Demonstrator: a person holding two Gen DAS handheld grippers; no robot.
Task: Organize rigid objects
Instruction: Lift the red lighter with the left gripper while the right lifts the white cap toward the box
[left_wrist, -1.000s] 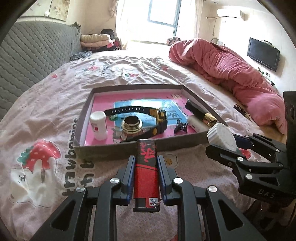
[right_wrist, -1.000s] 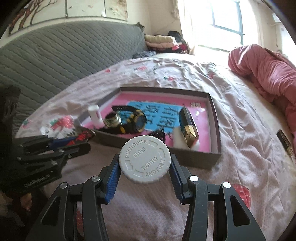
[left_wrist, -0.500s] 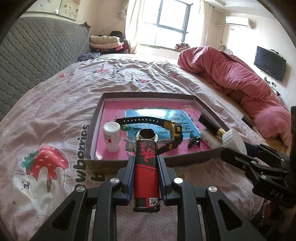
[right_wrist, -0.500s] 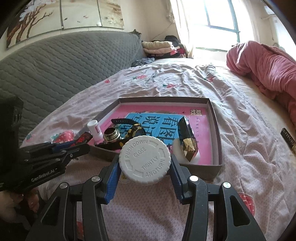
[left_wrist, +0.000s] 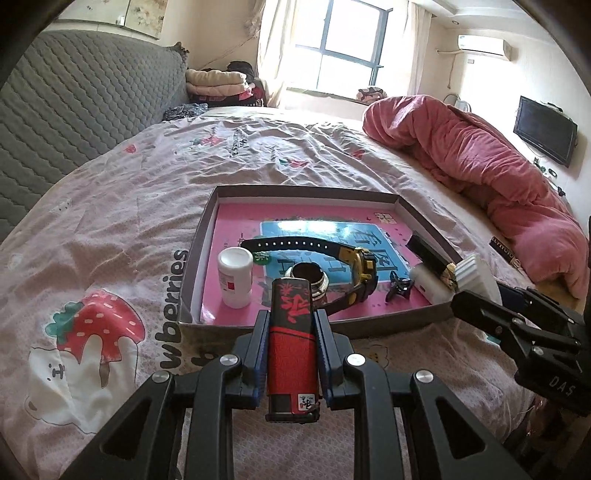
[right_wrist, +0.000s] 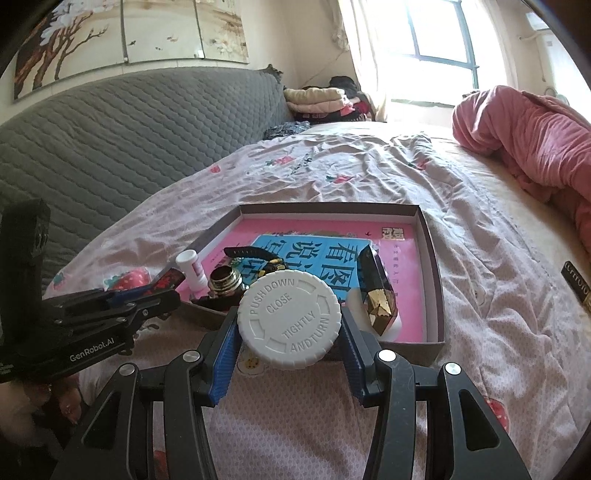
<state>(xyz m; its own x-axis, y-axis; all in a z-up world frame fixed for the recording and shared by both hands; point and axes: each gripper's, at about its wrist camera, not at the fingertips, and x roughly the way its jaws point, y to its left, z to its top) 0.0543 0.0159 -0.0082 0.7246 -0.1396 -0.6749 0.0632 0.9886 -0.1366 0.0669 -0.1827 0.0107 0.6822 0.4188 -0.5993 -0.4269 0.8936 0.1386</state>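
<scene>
My left gripper (left_wrist: 290, 317) is shut on a red and black lighter (left_wrist: 291, 343), held just short of the near wall of a shallow box (left_wrist: 306, 192) with a pink floor. My right gripper (right_wrist: 289, 325) is shut on a white child-proof cap (right_wrist: 289, 319), also just short of the box (right_wrist: 432, 258). Inside the box lie a small white bottle (left_wrist: 235, 277), a black and gold watch (left_wrist: 354, 260), a brass-rimmed jar (left_wrist: 308, 277), a small black clip (left_wrist: 399, 290) and a black and gold faceted case (right_wrist: 376, 291). In the left wrist view the right gripper (left_wrist: 476, 291) shows at the right with the cap's ribbed side.
The box rests on a pink strawberry-print bedsheet (left_wrist: 110, 221). A rolled pink duvet (left_wrist: 480, 166) lies at the right, a grey quilted headboard (left_wrist: 74, 103) at the left. A small dark packet (right_wrist: 578, 286) lies on the sheet right of the box. Folded clothes (left_wrist: 218, 81) are piled far back.
Both views have drawn back and tilted up a little, so the box looks smaller and farther. The lighter and the cap stay gripped as before.
</scene>
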